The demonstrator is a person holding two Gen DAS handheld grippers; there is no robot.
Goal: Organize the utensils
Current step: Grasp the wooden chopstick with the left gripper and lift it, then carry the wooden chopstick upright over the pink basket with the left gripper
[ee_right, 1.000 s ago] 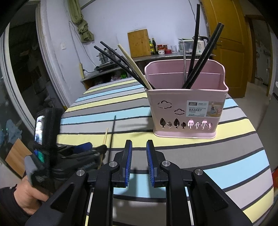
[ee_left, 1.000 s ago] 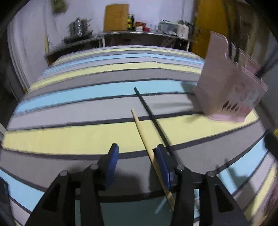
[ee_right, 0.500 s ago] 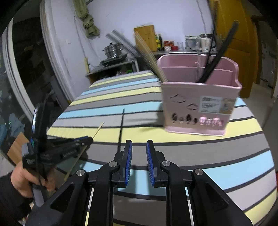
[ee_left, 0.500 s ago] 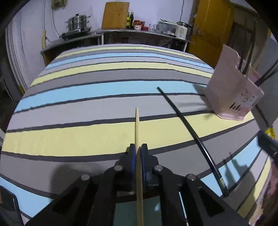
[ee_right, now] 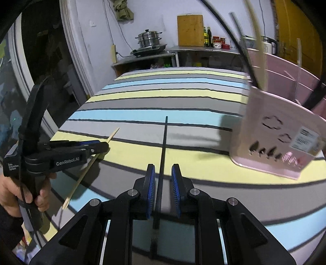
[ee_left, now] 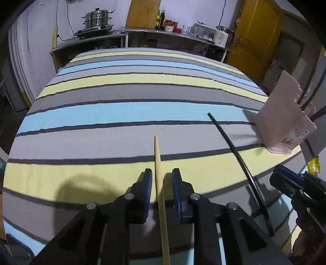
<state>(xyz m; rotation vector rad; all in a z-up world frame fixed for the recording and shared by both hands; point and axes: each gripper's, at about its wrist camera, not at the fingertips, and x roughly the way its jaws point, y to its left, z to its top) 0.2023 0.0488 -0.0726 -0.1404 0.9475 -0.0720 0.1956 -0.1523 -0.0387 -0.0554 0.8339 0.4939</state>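
A wooden chopstick [ee_left: 158, 163] lies on the striped tablecloth between the open jaws of my left gripper [ee_left: 162, 179]; it also shows in the right wrist view [ee_right: 89, 165] under the left gripper [ee_right: 95, 145]. A black chopstick [ee_right: 163, 146] lies between the open jaws of my right gripper [ee_right: 163, 179]; it also shows in the left wrist view [ee_left: 236, 148]. The pink utensil basket [ee_right: 285, 130] stands at the right with several chopsticks in it, and shows in the left wrist view [ee_left: 285, 118].
The striped tablecloth [ee_left: 122, 114] covers the round table. A counter with a steel pot [ee_left: 97, 18], bottles and a cutting board [ee_left: 144, 12] stands behind. A yellow door [ee_left: 252, 30] is at the back right.
My left gripper was shut on the wooden chopstick and has opened around it. My right gripper has moved down over the black chopstick and opened wider.
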